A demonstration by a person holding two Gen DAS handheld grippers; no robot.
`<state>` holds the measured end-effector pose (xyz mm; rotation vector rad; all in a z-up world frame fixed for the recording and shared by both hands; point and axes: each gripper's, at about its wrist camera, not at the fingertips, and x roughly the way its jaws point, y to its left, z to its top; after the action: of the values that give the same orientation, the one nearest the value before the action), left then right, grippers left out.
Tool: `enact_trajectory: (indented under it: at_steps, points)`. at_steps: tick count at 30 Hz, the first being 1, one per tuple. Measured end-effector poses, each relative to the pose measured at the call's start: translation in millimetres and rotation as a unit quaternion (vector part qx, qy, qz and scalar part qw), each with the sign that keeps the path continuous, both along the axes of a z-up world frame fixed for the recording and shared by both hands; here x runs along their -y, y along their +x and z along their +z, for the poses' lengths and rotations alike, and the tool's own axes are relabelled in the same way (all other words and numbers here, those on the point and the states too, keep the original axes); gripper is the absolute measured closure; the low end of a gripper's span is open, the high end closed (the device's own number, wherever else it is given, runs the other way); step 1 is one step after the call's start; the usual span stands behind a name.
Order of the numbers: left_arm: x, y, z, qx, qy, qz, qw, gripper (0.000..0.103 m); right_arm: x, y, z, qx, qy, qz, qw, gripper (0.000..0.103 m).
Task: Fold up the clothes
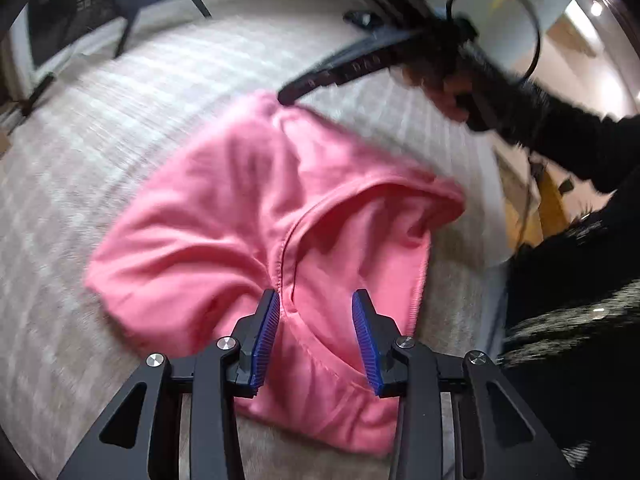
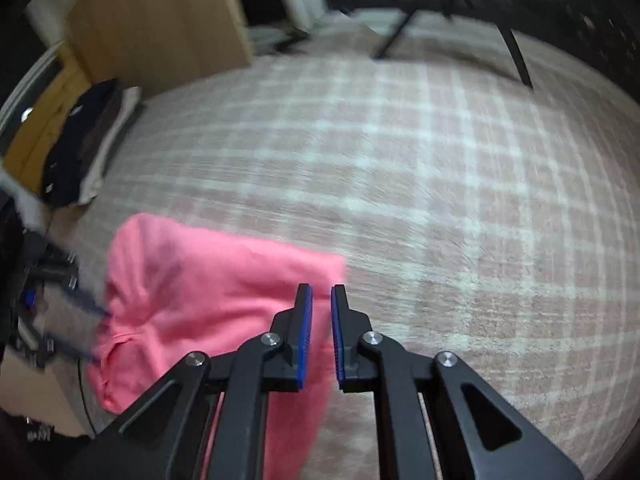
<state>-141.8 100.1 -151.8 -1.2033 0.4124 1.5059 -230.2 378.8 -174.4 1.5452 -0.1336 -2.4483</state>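
- Garment (image 1: 248, 216) lies crumpled on the rug (image 1: 120, 128).
- Left tongs (image 1: 316, 332) sit over the garment's near edge, neckline seam between the pads.
- Right tongs (image 1: 288, 96) at the garment's far corner in the left wrist view; in the right wrist view the cloth lies left of and under them.
- Chair legs (image 2: 516, 60) stand at the rug's far edge.
- Clothes pile (image 2: 76, 148) off the rug's left side, beside a cabinet (image 2: 160, 20).

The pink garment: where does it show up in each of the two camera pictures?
Left wrist view: the pink garment fills the middle, bunched on the checked rug, reaching down between the claw's blue pads.
Right wrist view: the pink garment lies lower left, beside the claw.
Shared landmark: the checked rug under it in both views.
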Motion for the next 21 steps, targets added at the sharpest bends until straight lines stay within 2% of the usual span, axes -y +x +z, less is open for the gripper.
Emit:
enact_trajectory:
  at_steps: [2, 5, 6, 8, 10, 13, 14, 17, 18, 21]
  points:
    - [12.5, -8.5, 9.6, -0.011, 0.013, 0.022, 0.9996, 0.066, 20.4, 5.1, 7.6, -0.016, 0.006, 0.036, 0.999, 0.093]
    - [21.3, -41.3, 6.3, -0.013, 0.018, 0.069, 0.9973, 0.065, 40.2, -3.4, 5.5, -0.012, -0.005, 0.06, 0.998, 0.093]
    - [23.2, -53.4, 4.2, -0.011, 0.019, 0.085, 0.9961, 0.065, 37.4, -7.2, 0.4, -0.005, 0.007, 0.061, 0.998, 0.093]
    - [26.0, -64.6, -2.9, -0.017, 0.017, 0.085, 0.9961, 0.065, 27.2, -15.1, -9.8, 0.014, 0.02, 0.05, 0.998, 0.093]
    - [13.0, -77.7, -29.0, -0.027, -0.035, 0.104, 0.9936, 0.066, 13.7, -22.2, -18.6, 0.033, 0.022, 0.029, 0.999, 0.095]
    - [28.4, -85.5, -17.6, -0.036, -0.023, 0.127, 0.991, 0.068, -3.7, -8.5, 2.9, 0.006, 0.012, 0.009, 1.0, 0.093]
    - [39.2, -85.8, -5.4, -0.038, -0.004, 0.137, 0.9899, 0.068, -8.7, -3.6, 8.8, 0.0, 0.012, 0.003, 1.0, 0.093]
    - [60.0, -86.1, 15.0, -0.04, 0.023, 0.163, 0.9856, 0.064, -36.8, 5.2, 14.9, 0.008, -0.044, -0.035, 0.998, 0.092]
    - [60.9, -84.5, 14.3, -0.034, 0.024, 0.163, 0.9857, 0.063, -48.4, 4.1, 8.9, 0.021, -0.073, -0.051, 0.996, 0.091]
    - [61.3, -84.7, 10.8, -0.013, 0.03, 0.164, 0.9859, 0.063, -45.2, -15.1, -8.2, 0.043, -0.111, -0.065, 0.991, 0.09]
